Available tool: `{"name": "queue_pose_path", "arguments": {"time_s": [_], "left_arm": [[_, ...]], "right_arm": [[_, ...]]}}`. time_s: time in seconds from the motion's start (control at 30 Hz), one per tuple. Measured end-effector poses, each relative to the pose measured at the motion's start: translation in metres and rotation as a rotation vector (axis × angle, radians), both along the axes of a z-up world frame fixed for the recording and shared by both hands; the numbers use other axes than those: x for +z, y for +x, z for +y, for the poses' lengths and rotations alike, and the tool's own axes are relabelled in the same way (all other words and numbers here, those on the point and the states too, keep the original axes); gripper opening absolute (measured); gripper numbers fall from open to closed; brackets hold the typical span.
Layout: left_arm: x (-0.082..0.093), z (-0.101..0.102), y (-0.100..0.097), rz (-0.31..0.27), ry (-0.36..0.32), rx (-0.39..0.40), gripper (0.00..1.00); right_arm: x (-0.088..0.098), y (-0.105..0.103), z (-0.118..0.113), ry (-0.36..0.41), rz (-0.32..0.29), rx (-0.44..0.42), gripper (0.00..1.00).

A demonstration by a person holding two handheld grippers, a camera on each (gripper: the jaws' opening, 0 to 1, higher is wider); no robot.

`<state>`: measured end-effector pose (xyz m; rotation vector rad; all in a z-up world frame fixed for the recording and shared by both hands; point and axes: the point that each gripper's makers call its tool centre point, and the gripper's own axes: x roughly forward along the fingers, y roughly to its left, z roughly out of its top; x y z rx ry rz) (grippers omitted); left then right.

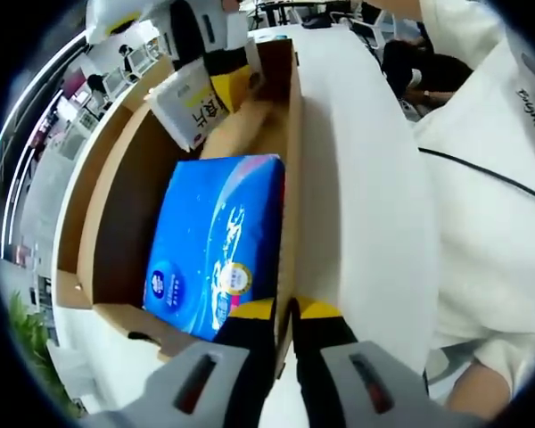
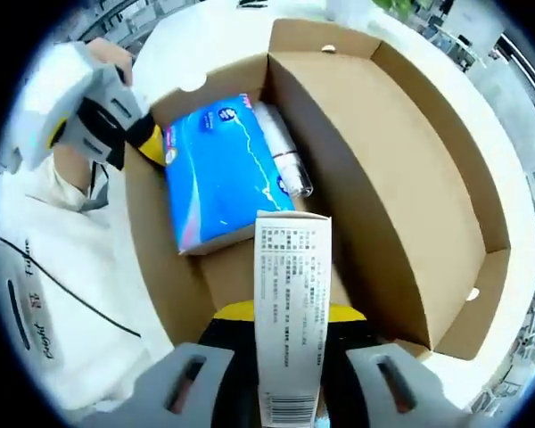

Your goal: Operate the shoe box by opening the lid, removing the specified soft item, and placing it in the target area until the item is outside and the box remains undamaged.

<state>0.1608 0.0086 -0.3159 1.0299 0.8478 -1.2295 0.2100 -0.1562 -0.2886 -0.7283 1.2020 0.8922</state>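
Observation:
A brown cardboard shoe box [image 1: 116, 187] stands with its lid [image 2: 446, 169] folded back. Inside lies a blue soft tissue pack [image 1: 218, 241], also seen from the other end [image 2: 218, 174], with a clear bottle-like item [image 2: 283, 156] beside it. My left gripper [image 1: 285, 310] is shut on the box's side wall [image 1: 292, 178]; in the right gripper view it [image 2: 150, 143] pinches that wall next to the blue pack. My right gripper [image 2: 290, 312] is shut on a small white printed carton [image 2: 291, 267], held over the box's end. In the left gripper view, the carton [image 1: 192, 102] hangs from the right gripper [image 1: 218, 85].
The box rests on a white table [image 1: 366, 178]. A person in a white top [image 1: 490, 178] stands close at the table's edge, beside the box [image 2: 45, 267]. Office desks and chairs lie beyond, and a green plant [image 1: 27, 330] is near the floor.

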Motion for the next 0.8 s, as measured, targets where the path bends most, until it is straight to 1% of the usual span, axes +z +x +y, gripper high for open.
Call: {"name": "queue_pose_path", "arguments": {"time_s": [0.07,0.17,0.27,0.33,0.37,0.47,0.53,0.57,0.63,0.67,0.73,0.8], "left_arm": [[0.0,0.0,0.0,-0.001,0.001,0.0,0.06],[0.0,0.0,0.0,-0.001,0.0,0.002,0.06],[0.0,0.0,0.0,0.002,0.002,0.007,0.06],[0.0,0.0,0.0,0.002,0.002,0.007,0.06],[0.0,0.0,0.0,0.001,0.002,0.008,0.06],[0.0,0.0,0.0,-0.001,0.001,0.005,0.06],[-0.001,0.0,0.0,0.0,0.001,0.004,0.06],[-0.001,0.0,0.0,0.0,0.001,0.004,0.06],[-0.001,0.0,0.0,0.001,0.002,0.003,0.06],[-0.001,0.0,0.0,0.001,0.001,0.003,0.06],[0.0,0.0,0.0,0.001,0.002,0.004,0.06],[-0.001,0.0,0.0,0.002,0.003,0.006,0.06]], "right_arm": [[0.004,-0.002,-0.001,0.011,-0.004,-0.011,0.22],[0.013,-0.008,-0.002,0.029,0.007,-0.009,0.22],[0.018,-0.013,-0.004,0.028,0.017,-0.007,0.22],[0.025,-0.011,-0.006,0.038,0.003,-0.019,0.22],[0.03,-0.01,-0.006,0.057,-0.005,-0.024,0.22],[0.039,-0.01,-0.009,0.077,-0.011,-0.036,0.22],[0.045,-0.008,-0.011,0.094,-0.031,-0.039,0.22],[0.049,-0.005,-0.01,0.108,-0.063,-0.037,0.22],[0.051,-0.006,-0.01,0.109,-0.064,-0.055,0.22],[0.053,-0.009,-0.009,0.106,-0.07,-0.035,0.22],[0.055,-0.011,-0.009,0.104,-0.057,-0.032,0.22],[0.059,-0.007,-0.011,0.111,-0.069,-0.044,0.22]]}}
